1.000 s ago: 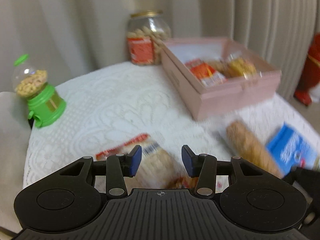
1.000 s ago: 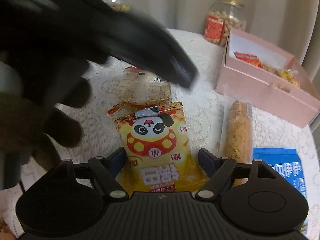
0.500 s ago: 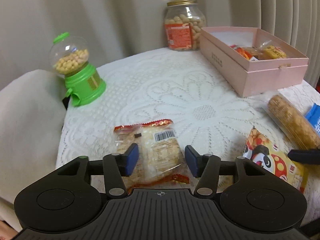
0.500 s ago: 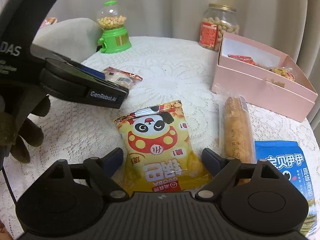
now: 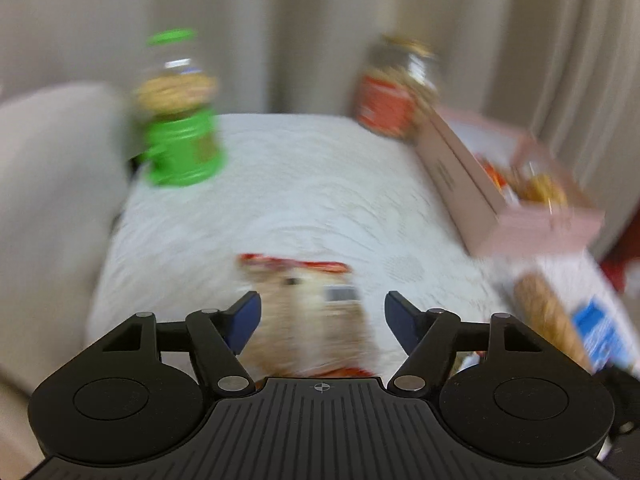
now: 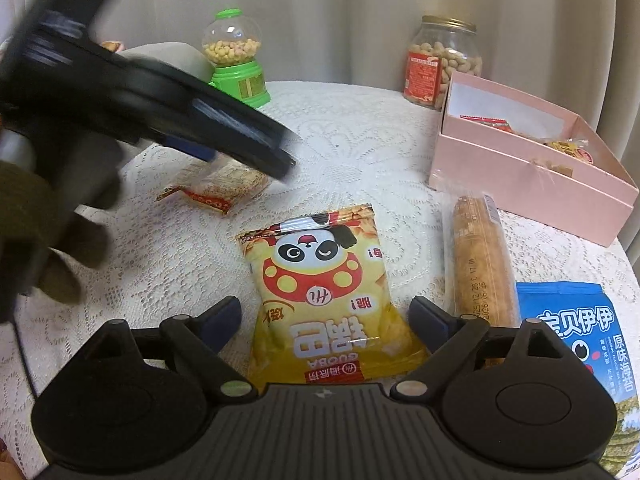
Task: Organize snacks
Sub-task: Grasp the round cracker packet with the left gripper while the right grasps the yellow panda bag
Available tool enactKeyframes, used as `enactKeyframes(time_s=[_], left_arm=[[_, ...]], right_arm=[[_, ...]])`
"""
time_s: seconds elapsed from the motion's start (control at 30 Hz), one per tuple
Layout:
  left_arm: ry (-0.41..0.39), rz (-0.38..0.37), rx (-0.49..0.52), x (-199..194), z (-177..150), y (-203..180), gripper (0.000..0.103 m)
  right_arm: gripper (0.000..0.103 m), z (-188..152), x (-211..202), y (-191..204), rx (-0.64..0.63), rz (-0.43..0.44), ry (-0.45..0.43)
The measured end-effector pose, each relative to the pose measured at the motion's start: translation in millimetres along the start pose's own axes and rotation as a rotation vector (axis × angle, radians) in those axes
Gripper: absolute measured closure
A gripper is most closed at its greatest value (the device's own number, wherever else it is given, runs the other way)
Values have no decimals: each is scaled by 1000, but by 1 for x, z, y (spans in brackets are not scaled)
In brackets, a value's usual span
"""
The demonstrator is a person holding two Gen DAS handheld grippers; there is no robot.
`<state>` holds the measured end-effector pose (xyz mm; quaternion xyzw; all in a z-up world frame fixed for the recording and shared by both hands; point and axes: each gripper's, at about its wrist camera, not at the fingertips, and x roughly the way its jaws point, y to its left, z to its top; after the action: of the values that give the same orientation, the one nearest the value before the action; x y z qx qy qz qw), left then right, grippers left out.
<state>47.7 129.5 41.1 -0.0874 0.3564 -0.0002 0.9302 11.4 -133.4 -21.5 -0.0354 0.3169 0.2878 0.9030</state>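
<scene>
- Left wrist view, blurry: left gripper (image 5: 322, 318) jaws opening, now wide. Clear cracker pack (image 5: 308, 312) lies on the counter (image 5: 320, 184) btwn them, pads not touching it.
- Pink box (image 5: 516, 200) at right w/ snacks inside.
- Right wrist view: right gripper (image 6: 325, 322) jaws wide, each side of the yellow panda bag (image 6: 324, 296), not squeezing.
- Long biscuit pack (image 6: 482, 256) & blue bag (image 6: 580, 340) lie just beside, on the right.
</scene>
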Motion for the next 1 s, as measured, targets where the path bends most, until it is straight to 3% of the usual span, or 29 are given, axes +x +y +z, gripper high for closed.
enactKeyframes(time_s=[0.13, 0.23, 0.4, 0.47, 0.5, 0.57, 0.63, 0.83, 1.0], left_arm=[[-9, 0, -224, -16, -5, 46, 29], [50, 3, -266, -5, -5, 52, 29], [82, 11, -151, 22, 12, 22, 29], [112, 46, -50, 36, 13, 5, 29], [114, 56, 10, 41, 11, -5, 19], [147, 51, 117, 50, 1, -21, 16], [114, 80, 205, 48, -8, -32, 16], [98, 9, 99, 32, -7, -12, 19], [26, -31, 62, 5, -7, -8, 19]], right_arm=[[11, 0, 0, -1, 7, 5, -4], [11, -1, 0, 0, 7, 5, -4], [11, -1, -1, -2, 14, 16, -9], [11, -1, -1, -2, 14, 17, -10], [11, -1, -2, -2, 12, 17, -10], [11, -1, -2, -2, 11, 17, -10], [11, -1, -1, -1, 14, 17, -11], [11, -1, -1, -2, 13, 17, -11], [11, -1, -1, -2, 8, 15, -7]])
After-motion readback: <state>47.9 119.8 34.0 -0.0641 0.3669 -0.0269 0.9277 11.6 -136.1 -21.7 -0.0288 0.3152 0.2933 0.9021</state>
